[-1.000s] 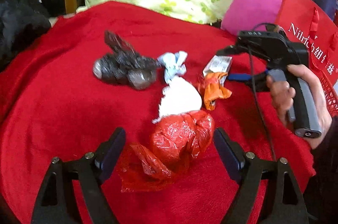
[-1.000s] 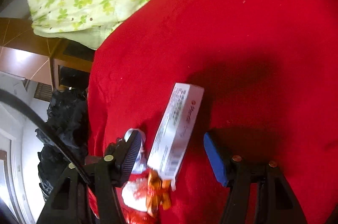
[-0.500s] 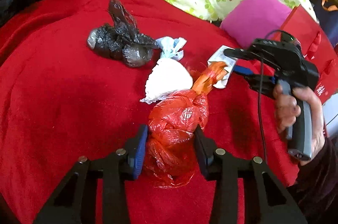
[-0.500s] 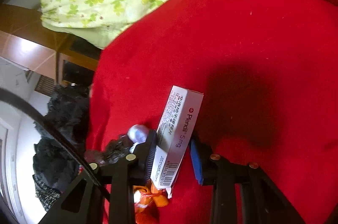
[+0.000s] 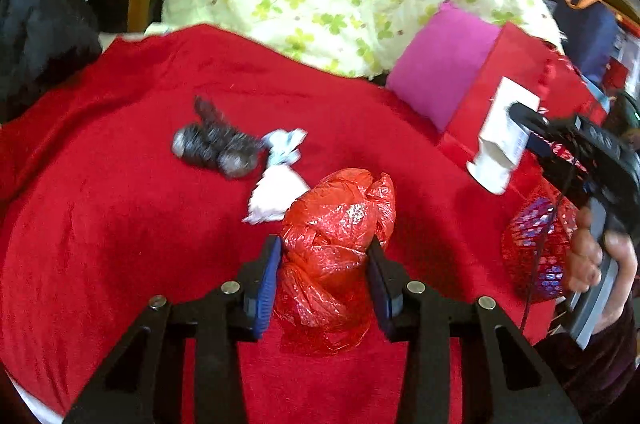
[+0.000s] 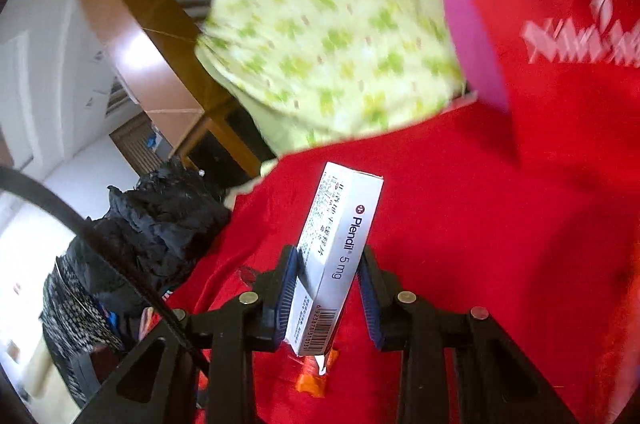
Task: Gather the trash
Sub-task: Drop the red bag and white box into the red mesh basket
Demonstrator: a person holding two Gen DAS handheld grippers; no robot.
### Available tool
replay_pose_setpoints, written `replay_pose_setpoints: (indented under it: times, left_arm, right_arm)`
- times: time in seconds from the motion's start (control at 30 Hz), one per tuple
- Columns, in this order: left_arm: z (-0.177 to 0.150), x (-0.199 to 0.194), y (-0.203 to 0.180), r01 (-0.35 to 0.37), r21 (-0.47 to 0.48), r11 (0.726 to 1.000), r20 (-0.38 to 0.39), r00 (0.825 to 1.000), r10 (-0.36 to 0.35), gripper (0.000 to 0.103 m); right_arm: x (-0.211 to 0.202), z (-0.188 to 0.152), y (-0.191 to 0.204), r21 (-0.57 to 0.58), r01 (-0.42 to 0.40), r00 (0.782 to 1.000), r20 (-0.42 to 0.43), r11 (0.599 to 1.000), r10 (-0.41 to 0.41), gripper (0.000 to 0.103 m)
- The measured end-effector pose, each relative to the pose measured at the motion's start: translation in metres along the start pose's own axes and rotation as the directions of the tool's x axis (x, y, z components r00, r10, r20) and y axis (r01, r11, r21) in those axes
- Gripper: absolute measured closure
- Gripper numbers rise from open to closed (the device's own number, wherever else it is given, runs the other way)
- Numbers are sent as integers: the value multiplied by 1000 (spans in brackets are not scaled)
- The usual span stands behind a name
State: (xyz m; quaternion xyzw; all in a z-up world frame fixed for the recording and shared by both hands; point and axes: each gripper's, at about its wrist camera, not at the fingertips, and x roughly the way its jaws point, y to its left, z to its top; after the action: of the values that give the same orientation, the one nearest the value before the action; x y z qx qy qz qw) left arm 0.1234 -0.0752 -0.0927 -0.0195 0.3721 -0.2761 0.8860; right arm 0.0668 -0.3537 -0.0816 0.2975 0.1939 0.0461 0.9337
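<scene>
The left gripper (image 5: 322, 278) has its fingers (image 5: 267, 278) closed in against a red plastic bag (image 5: 334, 244), which bulges between and ahead of them; the bag looks lifted or just about clear of the red blanket (image 5: 120, 224). The right gripper (image 6: 326, 294) has its fingers (image 6: 288, 292) pressed on the two long sides of a white box (image 6: 340, 248), held upright above the blanket, its far end pointing past the fingertips.

Both pieces appear to be gripped, so the step in hand is probably the carry to a container. A red carrier bag (image 5: 516, 71) stands beyond and to the right of the left fingers, just behind the box as the left camera shows it, and is the likely drop point. The next move would call for bringing each piece over its opening before the fingers part; the limp plastic may snag or slip.

Ahead of the left fingers, beyond the red bag, lie one white wad (image 5: 276, 193), one pale blue scrap (image 5: 284, 145) and one dark bundle (image 5: 216, 145). Below the right fingers one orange wrapper (image 6: 316, 374) shows. By that count, two pieces are held and four remain on the blanket.
</scene>
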Motion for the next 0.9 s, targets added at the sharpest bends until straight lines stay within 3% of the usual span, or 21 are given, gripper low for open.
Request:
replay_pose_setpoints:
  times: [0.13, 0.23, 0.47, 0.63, 0.77, 0.9]
  left_arm:
    - [9, -16, -38, 26, 80, 996, 39, 999, -29, 60]
    - [14, -23, -65, 50, 130, 990, 54, 997, -57, 60]
    - [28, -23, -148, 133, 241, 961, 51, 987, -149, 60]
    - [34, -8, -213, 201, 319, 926, 11, 976, -216, 60]
    - [30, 9, -264, 238, 380, 894, -30, 969, -246, 60]
    - [22, 26, -297, 265, 404, 876, -77, 964, -256, 59]
  right_arm:
    - [-69, -5, 1, -94, 58, 988, 147, 994, -43, 71]
    - [-117, -10, -5, -140, 113, 963, 259, 984, -74, 71]
    - [-193, -5, -44, -85, 215, 901, 401, 973, -165, 71]
    - [-233, 0, -87, 19, 259, 861, 449, 966, -240, 71]
    - [-252, 2, -117, 84, 284, 848, 443, 955, -292, 70]
    - [-263, 1, -140, 131, 292, 851, 418, 948, -320, 70]
